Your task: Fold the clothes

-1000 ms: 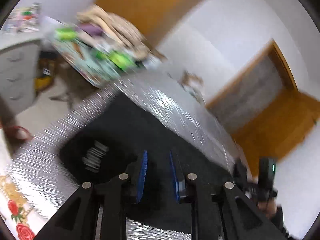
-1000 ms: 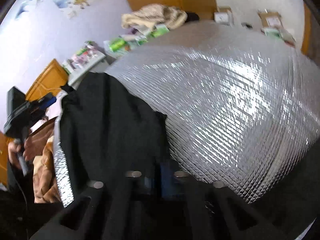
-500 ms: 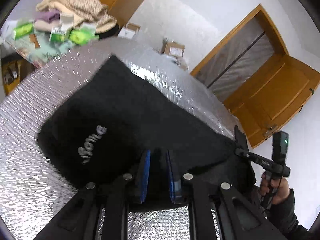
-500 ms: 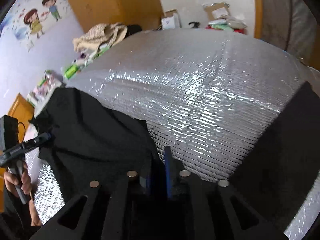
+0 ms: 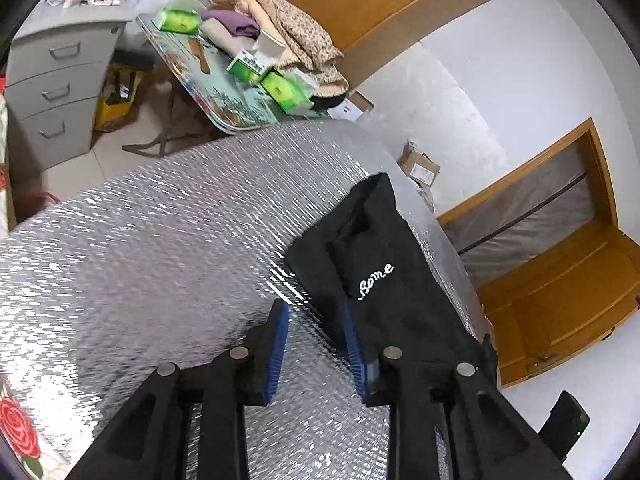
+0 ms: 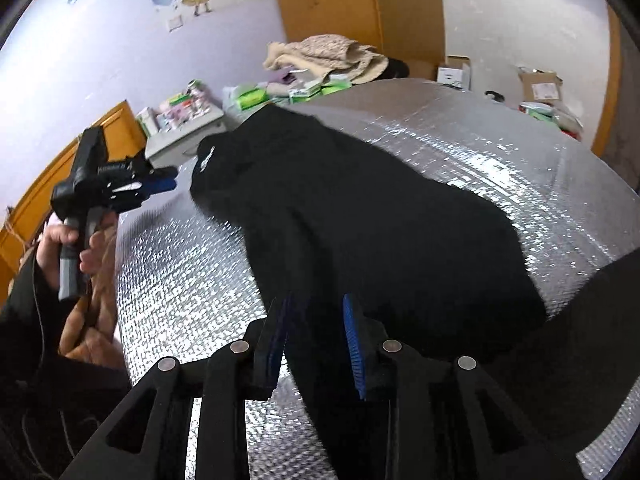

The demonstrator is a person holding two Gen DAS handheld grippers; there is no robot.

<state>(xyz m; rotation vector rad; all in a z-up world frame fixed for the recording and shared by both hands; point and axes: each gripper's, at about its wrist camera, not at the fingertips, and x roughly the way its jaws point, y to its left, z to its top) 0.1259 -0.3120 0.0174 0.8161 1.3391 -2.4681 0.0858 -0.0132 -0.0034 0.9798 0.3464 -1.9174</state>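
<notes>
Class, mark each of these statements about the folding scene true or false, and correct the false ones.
1. The black garment lies on a silver quilted sheet. True.
2. The garment bears white lettering. True.
3. The left gripper is clamped on the garment. False: its jaws are opening, with only the silver sheet between them.
4. The garment is red. False: it is black.
5. Green packets lie on the side table behind. True.

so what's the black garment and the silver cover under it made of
Black garment: soft matte knit, probably cotton or fleece; it drapes, absorbs light and has white stitched lettering. Silver cover: looks like quilted reflective foil, from its glinting grid texture.
</notes>
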